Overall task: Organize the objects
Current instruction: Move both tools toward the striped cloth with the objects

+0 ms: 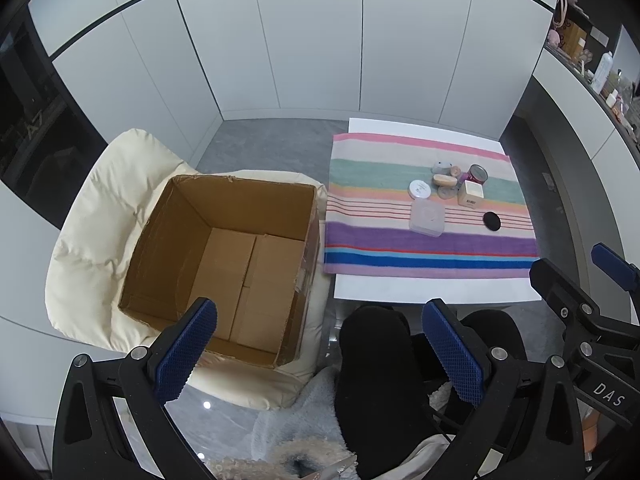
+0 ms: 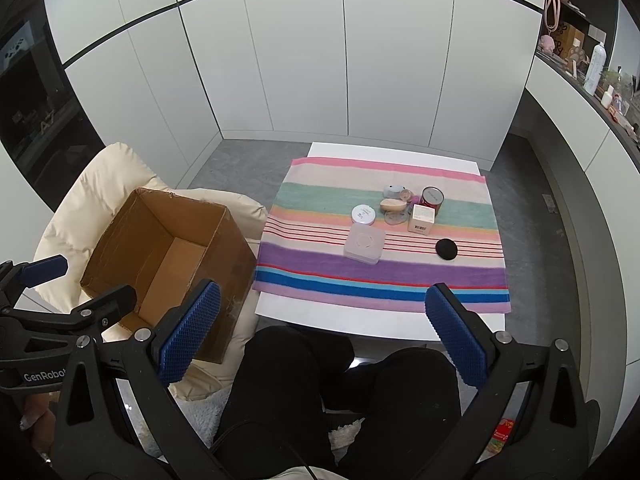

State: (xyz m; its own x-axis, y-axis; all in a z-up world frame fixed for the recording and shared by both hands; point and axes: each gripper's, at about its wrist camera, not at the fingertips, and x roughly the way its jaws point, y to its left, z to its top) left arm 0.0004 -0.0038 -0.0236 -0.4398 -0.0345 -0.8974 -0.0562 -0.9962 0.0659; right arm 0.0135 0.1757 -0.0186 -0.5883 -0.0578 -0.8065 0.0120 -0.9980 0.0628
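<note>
Nearest, at the bottom of each wrist view, both claws are seen spread wide with nothing between the blue pads: the left gripper (image 1: 320,356) over black-trousered knees (image 1: 376,364), the right gripper (image 2: 324,336) likewise. At the left edge of the right wrist view the left gripper is seen again. Left of centre, an open cardboard box (image 2: 160,252) is set on a cream cushion (image 2: 100,184); its inside is seen bare in the left wrist view. Further up, right of centre, a striped towel (image 2: 320,276) is spread over a white table (image 2: 360,320). On it, grouped close together, are found a translucent square case (image 2: 364,243), a round white tin (image 2: 363,214), a cream carton (image 2: 421,219), a red can (image 2: 432,199) and a few small items, perhaps cosmetics. A black disc (image 2: 446,249) lies just apart, to their right.
</note>
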